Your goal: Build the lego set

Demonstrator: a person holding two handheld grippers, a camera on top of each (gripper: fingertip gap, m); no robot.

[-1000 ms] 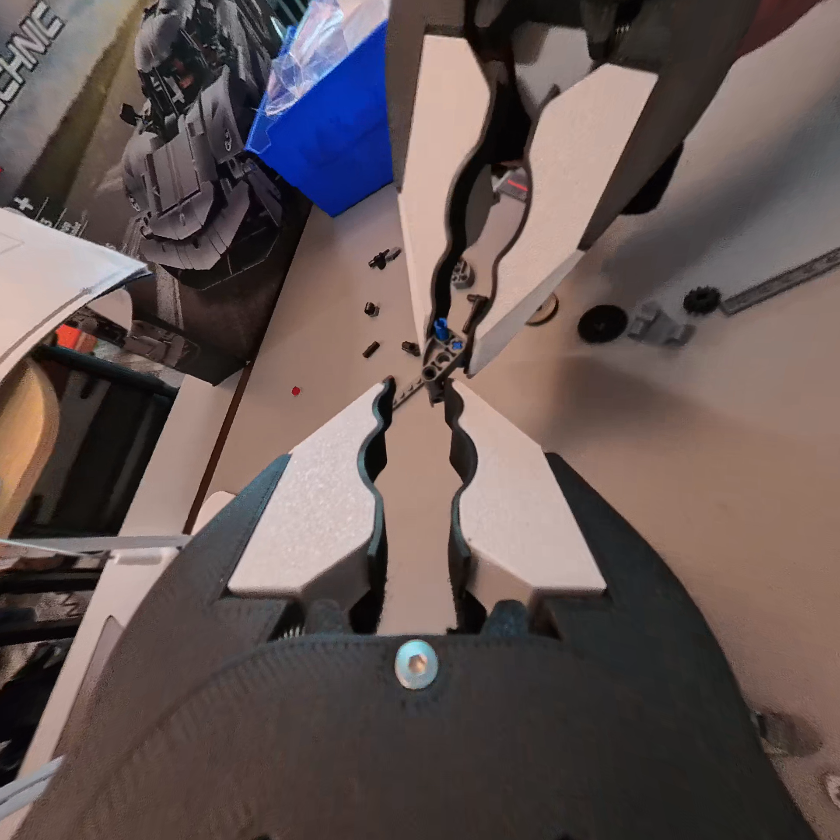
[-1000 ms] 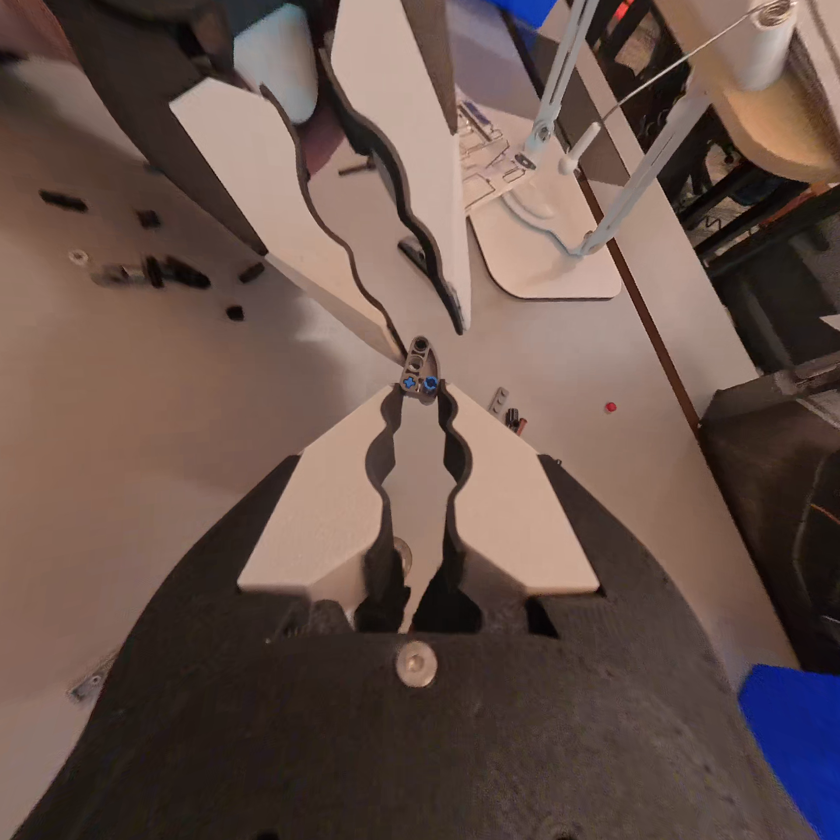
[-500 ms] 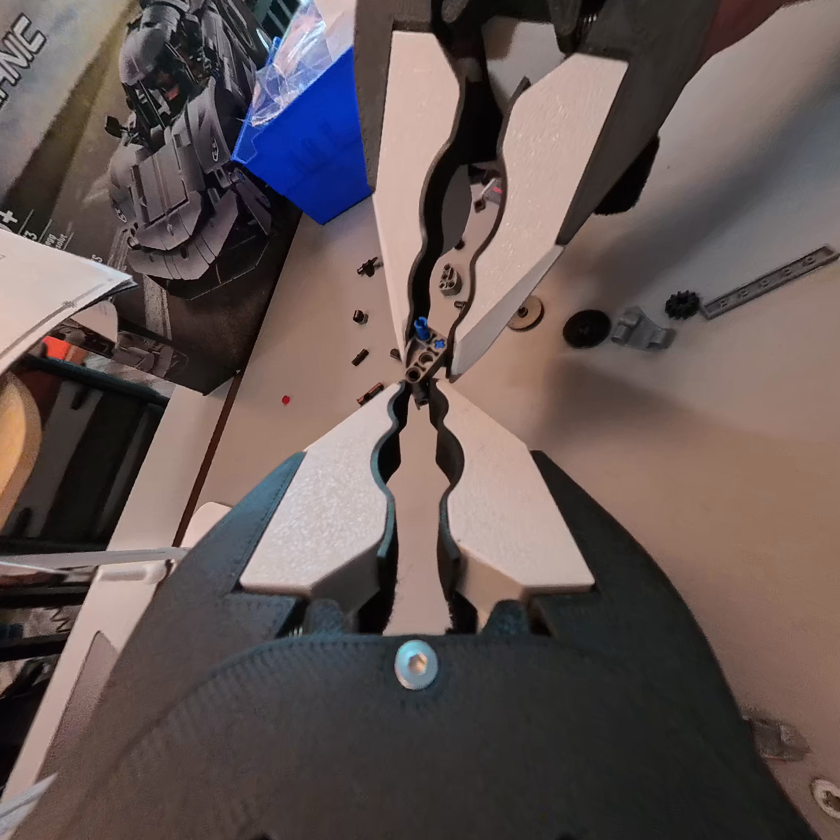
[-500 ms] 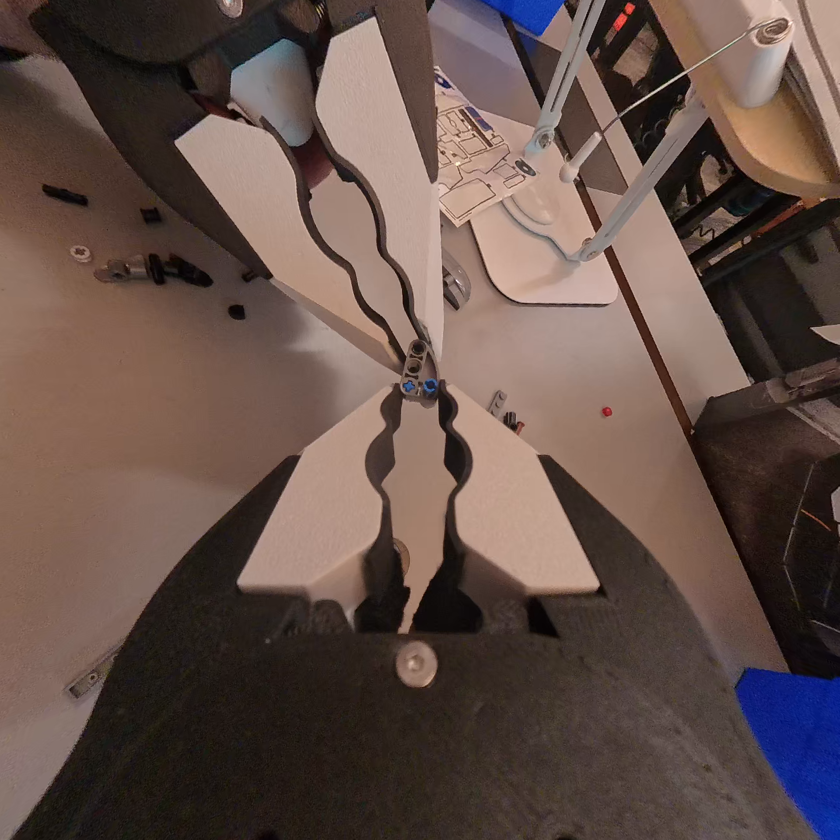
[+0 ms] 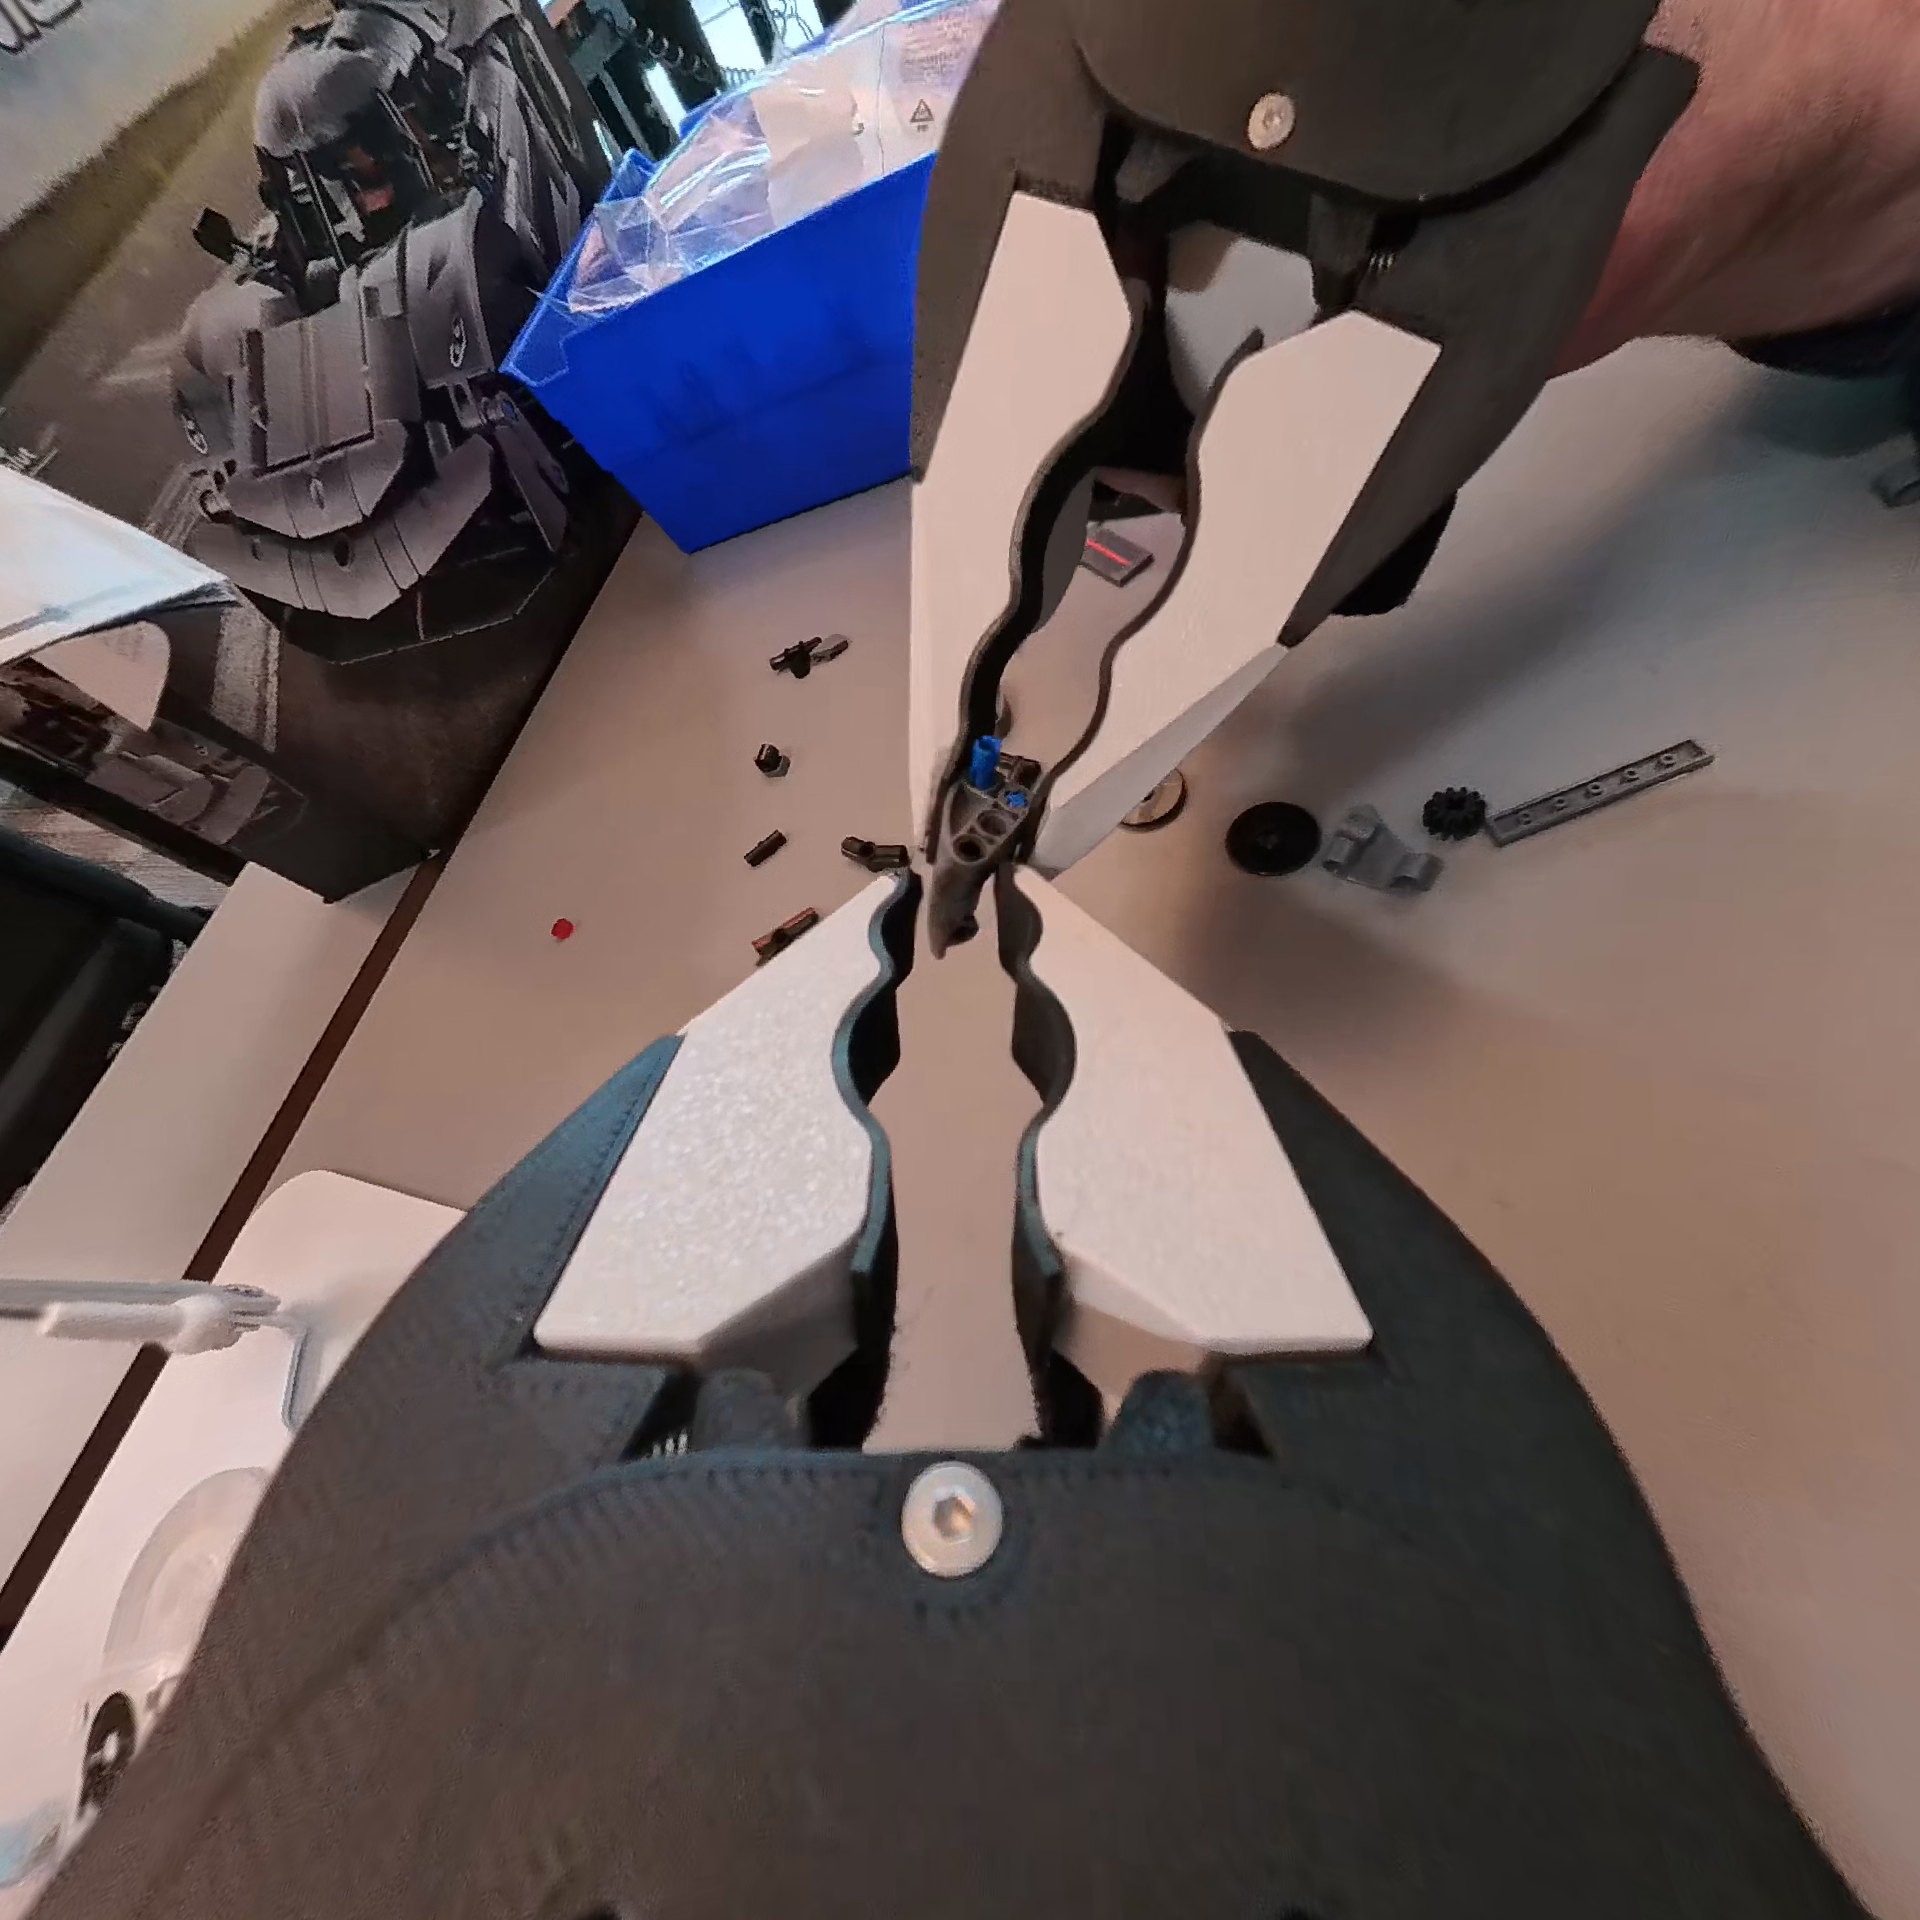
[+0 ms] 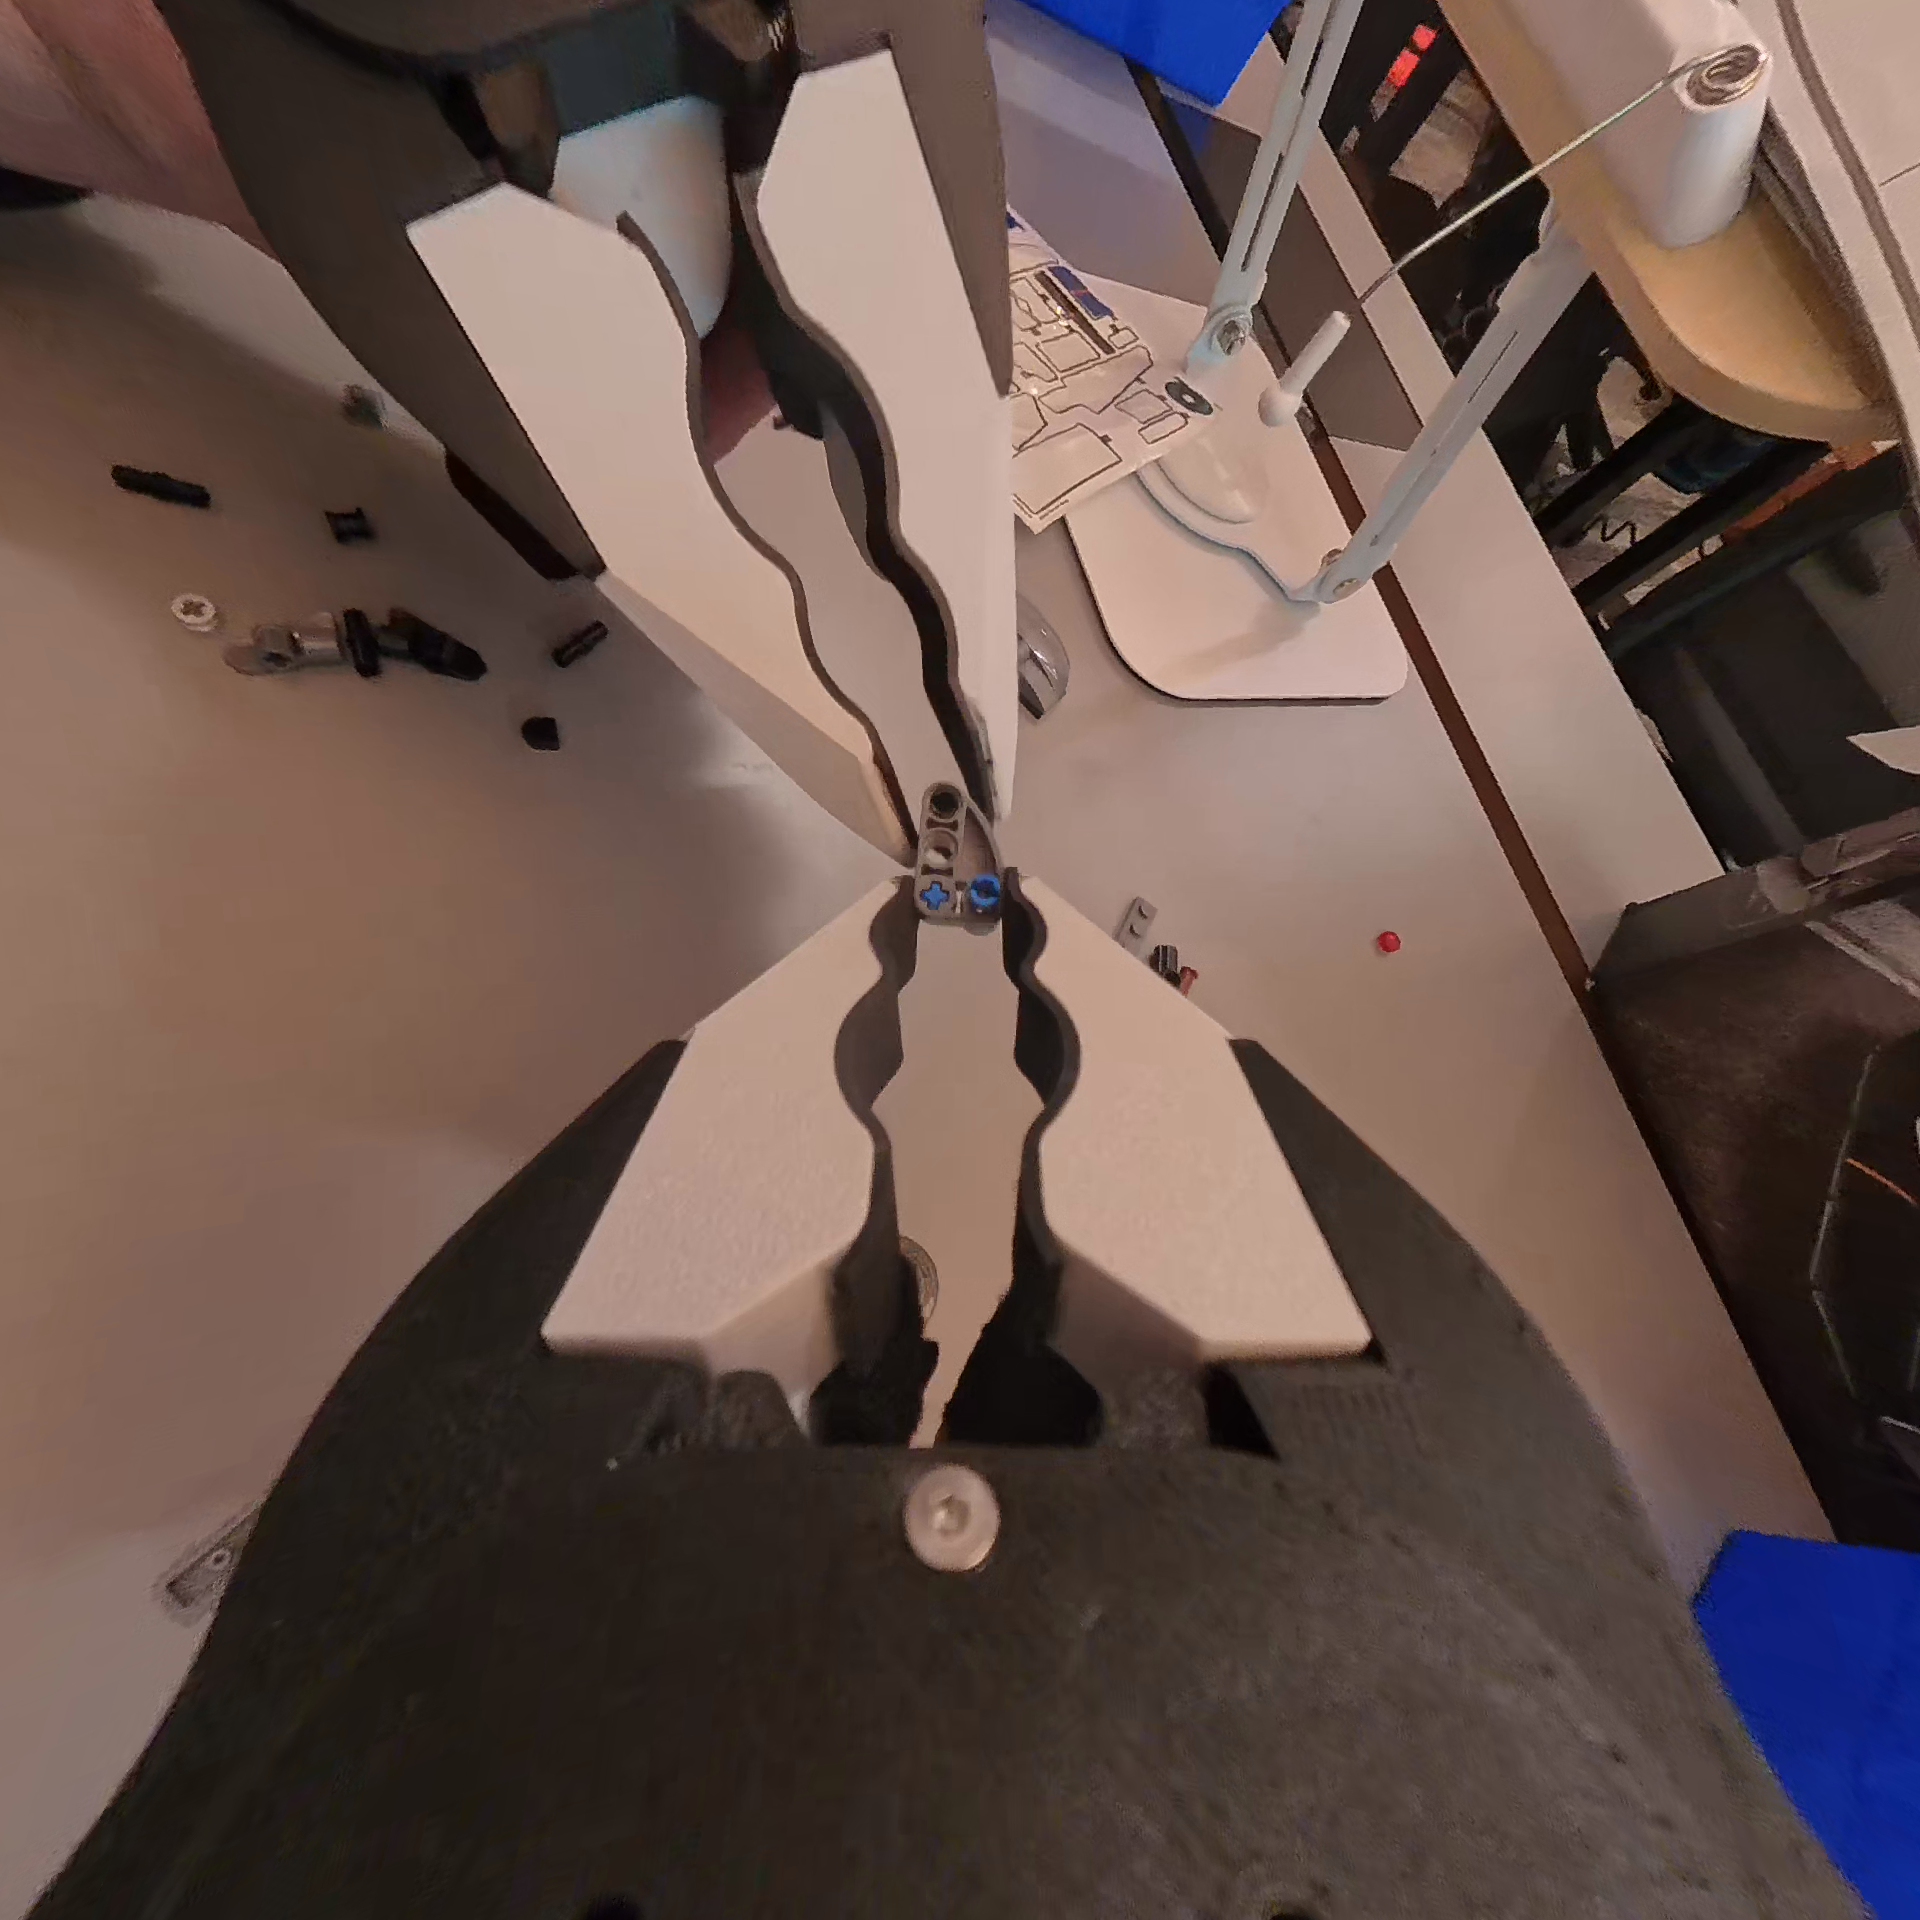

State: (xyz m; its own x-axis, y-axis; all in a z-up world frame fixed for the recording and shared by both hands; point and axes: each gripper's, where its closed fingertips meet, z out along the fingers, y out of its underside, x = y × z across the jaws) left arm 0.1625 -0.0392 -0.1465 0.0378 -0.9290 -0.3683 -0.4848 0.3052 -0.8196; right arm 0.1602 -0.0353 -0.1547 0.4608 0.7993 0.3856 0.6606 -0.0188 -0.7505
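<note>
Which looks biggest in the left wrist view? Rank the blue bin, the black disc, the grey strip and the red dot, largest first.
1. blue bin
2. grey strip
3. black disc: shorter than the strip but wider, so this order is unsure
4. red dot

The bin lies farther from the camera, yet looks largest.
</note>
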